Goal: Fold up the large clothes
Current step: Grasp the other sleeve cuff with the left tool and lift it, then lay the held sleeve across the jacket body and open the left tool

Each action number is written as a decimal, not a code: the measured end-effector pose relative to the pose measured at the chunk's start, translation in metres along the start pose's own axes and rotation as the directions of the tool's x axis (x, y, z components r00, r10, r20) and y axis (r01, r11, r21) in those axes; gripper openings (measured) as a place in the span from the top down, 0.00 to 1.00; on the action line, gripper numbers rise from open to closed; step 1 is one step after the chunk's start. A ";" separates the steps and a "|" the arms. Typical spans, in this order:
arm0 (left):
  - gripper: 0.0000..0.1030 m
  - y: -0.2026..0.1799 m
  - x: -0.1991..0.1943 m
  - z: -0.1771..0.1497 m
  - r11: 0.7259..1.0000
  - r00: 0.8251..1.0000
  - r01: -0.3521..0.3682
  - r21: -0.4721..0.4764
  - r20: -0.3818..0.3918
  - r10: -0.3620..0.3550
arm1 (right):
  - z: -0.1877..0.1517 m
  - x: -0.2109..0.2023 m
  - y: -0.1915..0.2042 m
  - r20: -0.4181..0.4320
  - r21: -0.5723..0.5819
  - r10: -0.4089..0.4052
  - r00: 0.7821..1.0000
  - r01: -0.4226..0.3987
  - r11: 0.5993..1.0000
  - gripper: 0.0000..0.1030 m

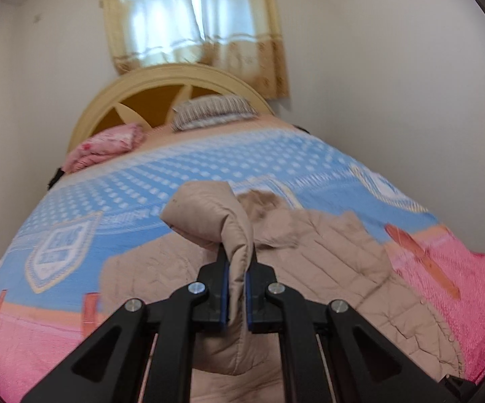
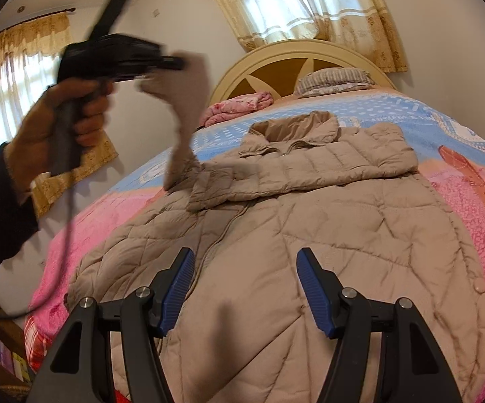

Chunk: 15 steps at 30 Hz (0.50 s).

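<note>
A beige quilted puffer coat (image 2: 276, 235) lies spread on the bed, collar toward the headboard; its right sleeve is folded across the chest. My left gripper (image 1: 238, 262) is shut on the coat's left sleeve cuff (image 1: 215, 215) and holds it up above the bed. In the right wrist view the left gripper (image 2: 172, 63) shows at upper left, blurred, with the sleeve (image 2: 185, 127) hanging from it. My right gripper (image 2: 245, 268) is open and empty, hovering over the coat's lower front.
The bed has a blue and pink bedspread (image 2: 460, 194). A pink folded blanket (image 2: 239, 104) and a striped pillow (image 2: 333, 80) lie by the cream headboard (image 2: 296, 50). Curtained windows are behind and to the left. White walls flank the bed.
</note>
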<state>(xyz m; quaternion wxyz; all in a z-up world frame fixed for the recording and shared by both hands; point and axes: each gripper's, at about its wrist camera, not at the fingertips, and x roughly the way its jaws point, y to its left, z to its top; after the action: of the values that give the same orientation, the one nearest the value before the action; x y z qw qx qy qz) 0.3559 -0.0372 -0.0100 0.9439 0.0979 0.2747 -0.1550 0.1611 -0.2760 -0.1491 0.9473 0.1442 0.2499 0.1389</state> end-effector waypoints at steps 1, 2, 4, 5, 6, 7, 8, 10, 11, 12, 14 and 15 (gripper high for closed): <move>0.93 -0.011 0.008 -0.001 1.000 1.000 0.000 0.019 -0.013 0.000 | -0.001 0.000 -0.001 0.003 0.003 0.001 1.000 -0.001 1.000 0.38; 0.93 -0.017 0.015 -0.003 1.000 1.000 0.002 0.025 -0.025 -0.001 | -0.002 0.000 -0.002 0.004 0.007 0.003 1.000 -0.003 1.000 0.38; 0.93 -0.030 0.030 -0.007 0.999 0.998 0.023 0.027 -0.060 -0.021 | -0.004 0.000 -0.007 0.004 0.026 0.005 1.000 -0.005 1.000 0.38; 0.93 -0.035 0.036 -0.009 0.999 0.997 0.025 0.033 -0.071 -0.022 | -0.005 0.000 -0.010 0.003 0.036 0.004 1.000 -0.004 0.999 0.38; 0.93 -0.042 0.044 -0.012 0.999 0.996 0.033 0.041 -0.086 -0.030 | -0.006 0.000 -0.013 0.002 0.046 0.004 1.000 -0.004 0.999 0.38; 0.93 -0.046 0.048 -0.014 0.998 0.995 0.042 0.045 -0.094 -0.038 | -0.007 0.000 -0.016 0.001 0.055 0.003 1.000 -0.003 0.998 0.38; 0.93 -0.051 0.054 -0.017 0.997 0.993 0.053 0.050 -0.106 -0.047 | -0.008 0.000 -0.018 0.001 0.063 0.002 1.000 -0.003 0.998 0.38; 0.93 -0.061 0.064 -0.023 0.996 0.990 0.064 0.062 -0.126 -0.056 | -0.010 0.001 -0.025 -0.005 0.083 0.001 1.000 -0.001 0.997 0.38; 0.93 -0.065 0.068 -0.025 0.995 0.989 0.070 0.065 -0.135 -0.061 | -0.010 0.001 -0.027 -0.008 0.090 0.002 1.000 -0.001 0.996 0.38; 0.93 -0.068 0.071 -0.027 0.995 0.988 0.073 0.069 -0.140 -0.063 | -0.012 0.003 -0.029 -0.014 0.100 0.003 1.000 -0.001 0.995 0.38; 0.93 -0.075 0.079 -0.032 0.994 0.985 0.080 0.073 -0.156 -0.068 | -0.014 0.004 -0.033 -0.021 0.111 0.001 1.000 0.002 0.994 0.38; 0.92 -0.078 0.083 -0.034 0.994 0.984 0.082 0.072 -0.163 -0.069 | -0.015 0.005 -0.034 -0.023 0.114 0.000 1.000 0.003 0.994 0.38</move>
<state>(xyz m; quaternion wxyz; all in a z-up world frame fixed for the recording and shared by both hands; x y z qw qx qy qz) 0.3785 -0.1207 -0.0914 0.9076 0.1367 0.3468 -0.1929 0.1644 -0.3027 -0.1751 0.9348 0.1962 0.2684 0.1254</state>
